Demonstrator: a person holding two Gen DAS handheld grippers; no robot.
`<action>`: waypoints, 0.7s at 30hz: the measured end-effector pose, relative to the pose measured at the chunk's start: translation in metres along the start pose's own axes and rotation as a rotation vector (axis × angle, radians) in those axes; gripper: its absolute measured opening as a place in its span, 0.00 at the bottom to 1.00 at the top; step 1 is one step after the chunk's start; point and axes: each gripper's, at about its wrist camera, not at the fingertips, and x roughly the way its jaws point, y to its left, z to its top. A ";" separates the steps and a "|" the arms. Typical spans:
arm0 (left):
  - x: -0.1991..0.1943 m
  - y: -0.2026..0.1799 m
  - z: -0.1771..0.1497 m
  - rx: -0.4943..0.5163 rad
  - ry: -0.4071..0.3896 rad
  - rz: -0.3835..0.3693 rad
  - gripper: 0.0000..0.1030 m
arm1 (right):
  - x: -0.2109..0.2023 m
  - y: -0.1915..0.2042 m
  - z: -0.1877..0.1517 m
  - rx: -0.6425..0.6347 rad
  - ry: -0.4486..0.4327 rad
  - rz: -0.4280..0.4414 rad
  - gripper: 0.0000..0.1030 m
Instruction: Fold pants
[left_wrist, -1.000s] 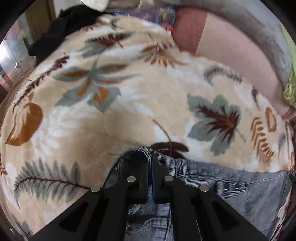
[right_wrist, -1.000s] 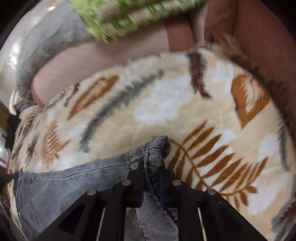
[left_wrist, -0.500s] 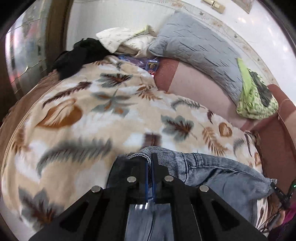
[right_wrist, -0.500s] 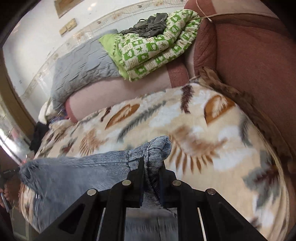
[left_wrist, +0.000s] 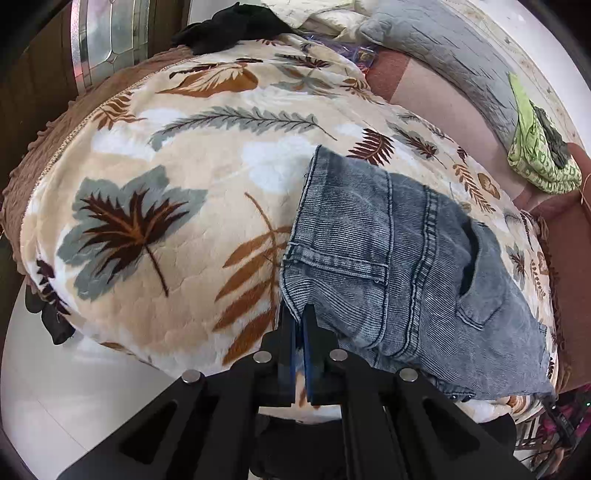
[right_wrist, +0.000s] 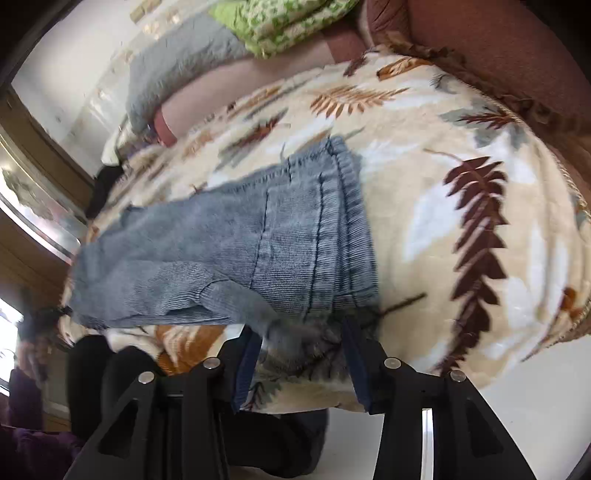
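Both grippers hung over the near edge of a bed spread with a leaf-patterned blanket (left_wrist: 155, 177). On that blanket lay the jeans (left_wrist: 388, 258), folded into a thick grey-blue slab close to the edge, waistband and back pocket uppermost. Denim like this looked heavy and limp, with stiff ridges at the seams and the ribbed cuff (right_wrist: 351, 206), so it would probably sag unless taken by a doubled edge or a corner. In the left view, the left gripper (left_wrist: 300, 314) stood pinched shut on the near corner of the fold. In the right view, the right gripper (right_wrist: 299, 350) had just been opening; its jaws stood apart, a blurred bit of cloth loose between them, pressed by neither pad.
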 end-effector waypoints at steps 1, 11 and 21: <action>-0.007 -0.002 0.000 0.018 -0.016 0.007 0.04 | -0.005 -0.001 0.003 0.006 -0.019 0.001 0.50; -0.065 0.008 -0.013 0.052 -0.106 0.122 0.06 | 0.018 -0.004 0.077 0.087 -0.091 -0.001 0.50; -0.054 -0.064 -0.013 0.170 -0.092 -0.003 0.06 | 0.057 0.013 0.088 -0.024 -0.028 -0.174 0.10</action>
